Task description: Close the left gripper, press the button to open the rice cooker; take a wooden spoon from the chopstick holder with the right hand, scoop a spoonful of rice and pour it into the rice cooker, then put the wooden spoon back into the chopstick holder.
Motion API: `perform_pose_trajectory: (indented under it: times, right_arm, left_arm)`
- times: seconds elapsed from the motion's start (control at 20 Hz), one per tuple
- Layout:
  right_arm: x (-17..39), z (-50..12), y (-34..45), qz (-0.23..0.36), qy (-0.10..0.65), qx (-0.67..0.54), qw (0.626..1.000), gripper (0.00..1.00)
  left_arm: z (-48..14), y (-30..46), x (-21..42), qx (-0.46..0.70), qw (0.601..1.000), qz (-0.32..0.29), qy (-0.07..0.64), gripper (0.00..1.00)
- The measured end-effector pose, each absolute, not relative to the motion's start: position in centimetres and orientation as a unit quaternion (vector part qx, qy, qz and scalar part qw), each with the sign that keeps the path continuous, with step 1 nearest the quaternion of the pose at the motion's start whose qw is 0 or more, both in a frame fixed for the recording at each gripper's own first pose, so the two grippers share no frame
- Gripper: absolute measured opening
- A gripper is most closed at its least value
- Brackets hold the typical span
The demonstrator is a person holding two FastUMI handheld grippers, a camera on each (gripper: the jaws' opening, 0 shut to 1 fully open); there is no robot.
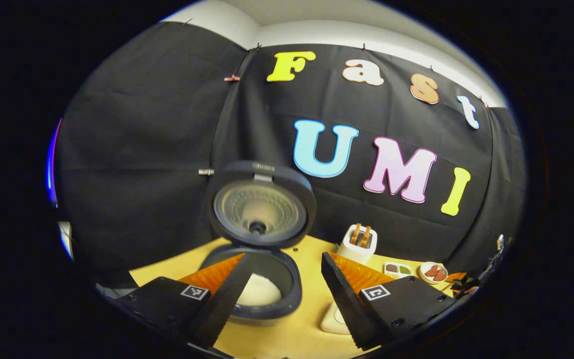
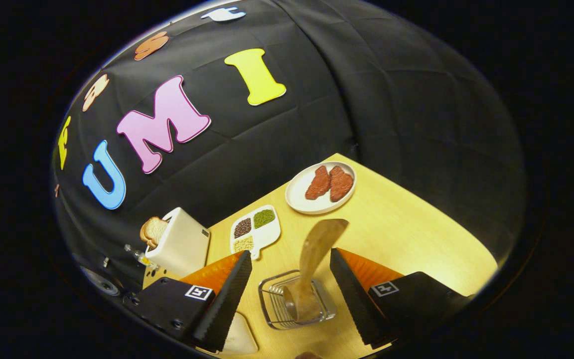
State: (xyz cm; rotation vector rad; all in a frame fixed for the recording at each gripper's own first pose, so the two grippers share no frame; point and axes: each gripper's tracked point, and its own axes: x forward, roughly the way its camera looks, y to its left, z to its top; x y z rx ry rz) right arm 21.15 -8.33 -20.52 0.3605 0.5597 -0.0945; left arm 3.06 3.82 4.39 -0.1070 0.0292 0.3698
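The dark rice cooker [image 1: 287, 279] stands open, its round lid [image 1: 259, 204] tipped up toward the wall and white rice [image 1: 259, 291] in the pot. My left gripper [image 1: 284, 257] hovers open just before it, nothing between its fingers. In the right gripper view, a wooden spoon [image 2: 317, 252] stands upright in the wire chopstick holder [image 2: 272, 304]. My right gripper [image 2: 291, 254] is open, with one finger on each side of the spoon and holder, not touching the spoon.
On the yellow table [image 2: 406, 234] stand a white toaster [image 2: 180, 242] with bread [image 2: 153, 230], a divided dish of grains [image 2: 256, 230] and a plate of red pieces [image 2: 322, 187]. A pale white object [image 1: 334, 319] lies right of the cooker.
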Motion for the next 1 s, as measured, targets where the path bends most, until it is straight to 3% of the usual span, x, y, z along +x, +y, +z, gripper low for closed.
perform_pose_trajectory:
  times: [0.3,0.5,0.75,1.0]
  right_arm:
    - [12.7,-15.9,-7.9,-0.056,0.241,0.096,0.964,0.99]
    - [6.1,-13.2,-5.3,-0.032,0.219,0.048,0.974,0.98]
    - [-1.0,-9.2,-3.6,-0.015,0.168,-0.039,0.985,0.98]
    - [-5.5,-7.6,-2.7,-0.032,0.163,-0.005,0.986,0.99]
  left_arm:
    - [13.2,7.9,5.6,0.090,0.979,0.159,-0.088,0.95]
    - [15.9,8.9,8.4,0.111,0.977,0.124,-0.136,0.92]
    - [15.5,11.5,13.4,0.098,0.980,0.108,-0.134,0.94]
    - [13.1,14.1,16.4,0.081,0.984,0.126,-0.097,0.93]
